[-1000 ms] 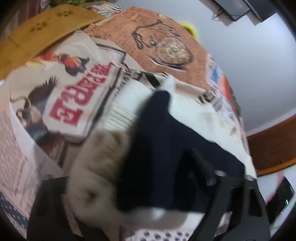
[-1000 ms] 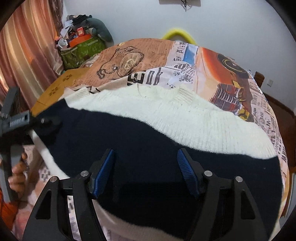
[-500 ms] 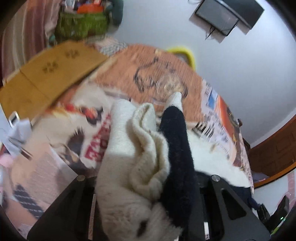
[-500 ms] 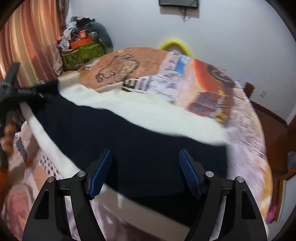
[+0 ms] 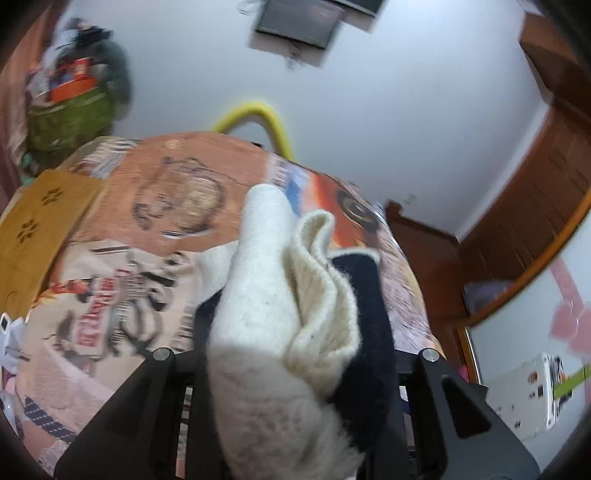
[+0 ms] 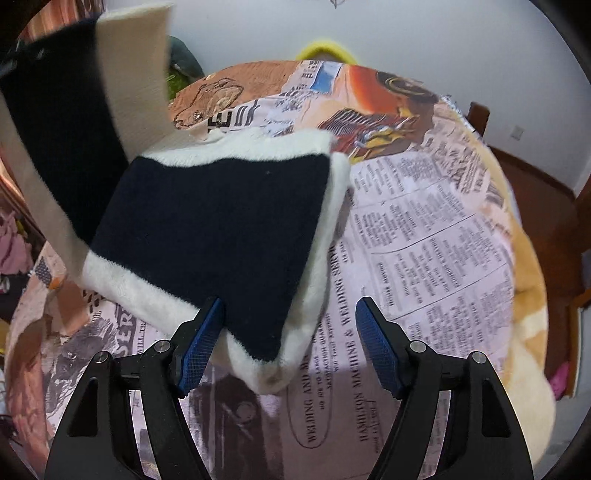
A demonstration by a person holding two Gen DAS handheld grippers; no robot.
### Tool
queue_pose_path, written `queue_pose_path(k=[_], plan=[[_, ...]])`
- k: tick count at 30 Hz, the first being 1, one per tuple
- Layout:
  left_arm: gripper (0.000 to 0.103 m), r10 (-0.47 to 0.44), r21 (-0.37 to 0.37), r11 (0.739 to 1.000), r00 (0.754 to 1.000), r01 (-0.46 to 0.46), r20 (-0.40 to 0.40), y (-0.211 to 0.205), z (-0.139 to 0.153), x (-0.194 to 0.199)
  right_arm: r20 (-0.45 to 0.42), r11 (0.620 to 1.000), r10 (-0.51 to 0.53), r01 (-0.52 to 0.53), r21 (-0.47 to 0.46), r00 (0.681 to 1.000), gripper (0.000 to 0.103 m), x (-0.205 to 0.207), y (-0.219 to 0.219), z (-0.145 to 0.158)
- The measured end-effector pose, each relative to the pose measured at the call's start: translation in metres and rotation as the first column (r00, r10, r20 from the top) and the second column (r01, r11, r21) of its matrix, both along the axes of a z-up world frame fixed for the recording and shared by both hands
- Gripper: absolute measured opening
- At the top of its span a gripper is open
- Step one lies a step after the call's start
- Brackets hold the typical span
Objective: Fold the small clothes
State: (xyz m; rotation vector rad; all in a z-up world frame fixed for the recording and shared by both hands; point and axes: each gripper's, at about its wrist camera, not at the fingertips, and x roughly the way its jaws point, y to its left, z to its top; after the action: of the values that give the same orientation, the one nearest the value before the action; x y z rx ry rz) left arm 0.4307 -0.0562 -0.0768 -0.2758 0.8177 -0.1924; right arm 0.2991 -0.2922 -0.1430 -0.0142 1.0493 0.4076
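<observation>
A cream and navy knit sweater [image 6: 221, 221] lies on the newspaper-print bed cover [image 6: 424, 240]. One end of it is lifted at the upper left of the right wrist view, a hanging cream and navy strip [image 6: 62, 103]. In the left wrist view my left gripper [image 5: 295, 369] is shut on a bunched fold of the sweater [image 5: 280, 302], held up above the bed; the cloth hides its fingertips. My right gripper [image 6: 291, 302] stands open just over the sweater's near right corner. Its left blue pad [image 6: 201, 343] is beside the navy edge, and nothing is pinched.
A wooden board [image 5: 40, 229] lies at the bed's left side. A green basket with clutter [image 5: 70, 118] stands in the far corner and a yellow hoop [image 5: 258, 114] behind the bed. Wooden furniture [image 6: 476, 114] borders the right side. A screen [image 5: 295, 18] hangs on the wall.
My left gripper shut on the sweater's edge and rose, pulling that end up off the bed. The right gripper slid right, from over the navy band to the sweater's corner.
</observation>
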Motion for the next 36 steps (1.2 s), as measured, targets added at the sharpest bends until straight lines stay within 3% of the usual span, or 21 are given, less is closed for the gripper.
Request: queue_pose_path(k=[9, 14, 17, 21, 25, 29, 31, 36], plan=[[0.025, -0.135, 0.071, 0.988, 0.988, 0.140, -0.080, -0.095, -0.031, 0.006, 0.066, 0.998, -0.025, 0.021, 0.057, 0.998, 0.070, -0.001, -0.022, 0.022], [0.026, -0.213, 0.113, 0.966, 0.964, 0.233, -0.161, -0.129, -0.062, -0.007, 0.092, 0.996, -0.067, 0.061, 0.061, 0.994, 0.070, 0.004, -0.041, 0.030], [0.031, -0.235, 0.138, 0.954, 0.949, 0.266, -0.209, -0.139, -0.081, -0.015, 0.092, 0.994, -0.090, 0.084, 0.070, 0.992, 0.070, 0.005, -0.050, 0.030], [0.047, -0.262, 0.166, 0.939, 0.937, 0.303, -0.229, -0.146, -0.091, -0.028, 0.089, 0.992, -0.108, 0.101, 0.078, 0.990, 0.070, 0.005, -0.060, 0.029], [0.070, -0.306, 0.181, 0.920, 0.925, 0.349, -0.227, -0.153, -0.089, -0.041, 0.096, 0.990, -0.126, 0.118, 0.079, 0.987, 0.070, -0.003, -0.069, 0.032], [0.072, -0.362, 0.128, 0.909, 0.905, 0.396, -0.224, -0.151, -0.073, -0.056, 0.109, 0.986, -0.150, 0.142, 0.083, 0.983, 0.071, -0.009, -0.079, 0.041], [0.074, -0.366, 0.131, 0.910, 0.911, 0.393, -0.191, -0.145, -0.060, -0.062, 0.124, 0.985, -0.158, 0.148, 0.085, 0.980, 0.071, -0.011, -0.081, 0.049], [0.088, -0.276, 0.175, 0.942, 0.958, 0.285, -0.073, -0.097, -0.028, -0.066, 0.181, 0.986, -0.145, 0.127, 0.106, 0.973, 0.071, -0.014, -0.076, 0.076]])
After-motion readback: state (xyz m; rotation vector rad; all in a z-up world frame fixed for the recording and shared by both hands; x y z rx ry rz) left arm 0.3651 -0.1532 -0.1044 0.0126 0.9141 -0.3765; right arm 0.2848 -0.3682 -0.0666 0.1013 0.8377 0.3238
